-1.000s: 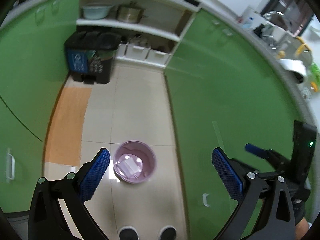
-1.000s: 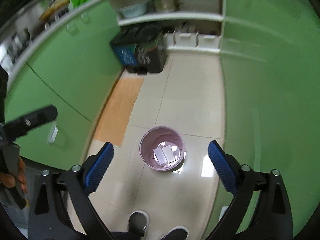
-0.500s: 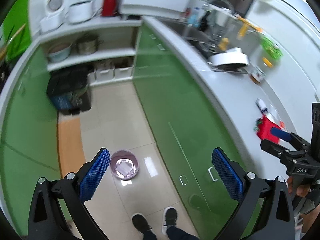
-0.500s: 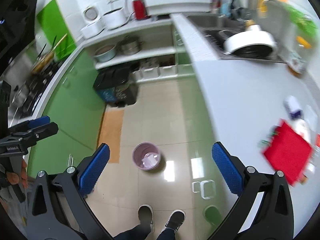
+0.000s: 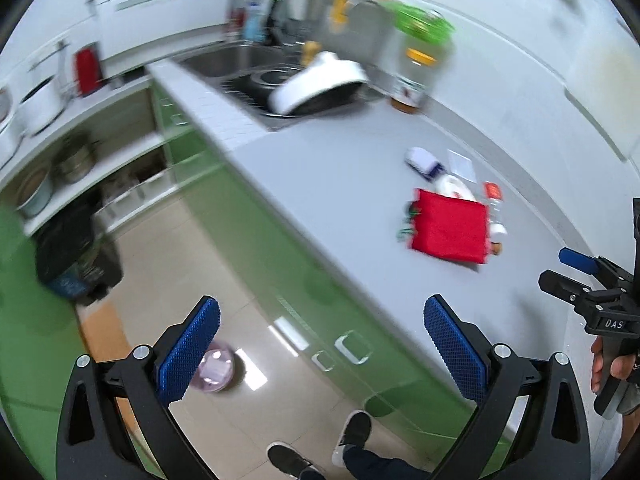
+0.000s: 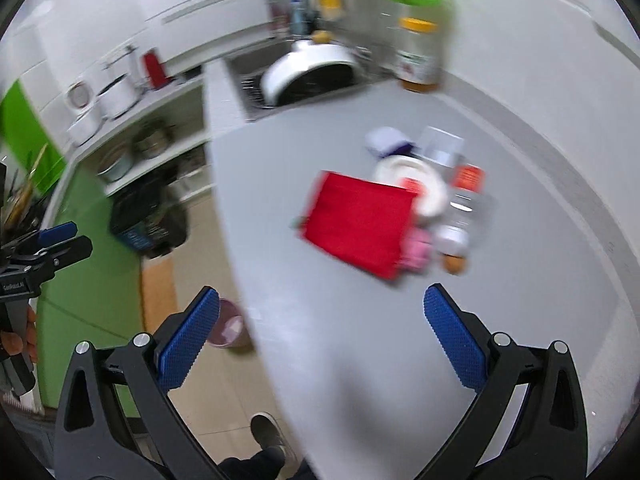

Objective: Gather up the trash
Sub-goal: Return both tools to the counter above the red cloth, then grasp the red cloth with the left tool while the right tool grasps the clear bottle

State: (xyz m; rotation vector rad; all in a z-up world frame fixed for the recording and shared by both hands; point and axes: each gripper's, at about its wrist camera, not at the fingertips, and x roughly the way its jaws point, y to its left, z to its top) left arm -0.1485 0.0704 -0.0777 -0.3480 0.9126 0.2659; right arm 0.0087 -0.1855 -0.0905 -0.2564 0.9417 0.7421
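Trash is lying in a loose cluster on the grey table (image 6: 320, 360): a red bag (image 6: 358, 222) is sitting flat at the middle of the heap, a white plate (image 6: 416, 184) is peeking out from behind its far edge, a clear bottle (image 6: 460, 212) with a red label is lying on its side just beside the plate, and something pink (image 6: 416, 250) is touching the bag's near corner (too blurred to name). A small white and purple packet (image 6: 386, 140) is resting a little farther back, apart from the bag. Down on the tiled floor (image 5: 224, 280), a pink bin (image 5: 218, 368) is standing beside the green cabinets (image 5: 288, 264), with white scraps showing inside it. The left claw (image 5: 318, 350) is hanging over the floor and cabinet fronts with its blue pads spread wide, holding nothing. The right claw (image 6: 320, 336) is hovering above the table edge, short of the red bag, equally wide and gripping nothing. A person's shoes (image 5: 320, 444) are showing on the floor below.
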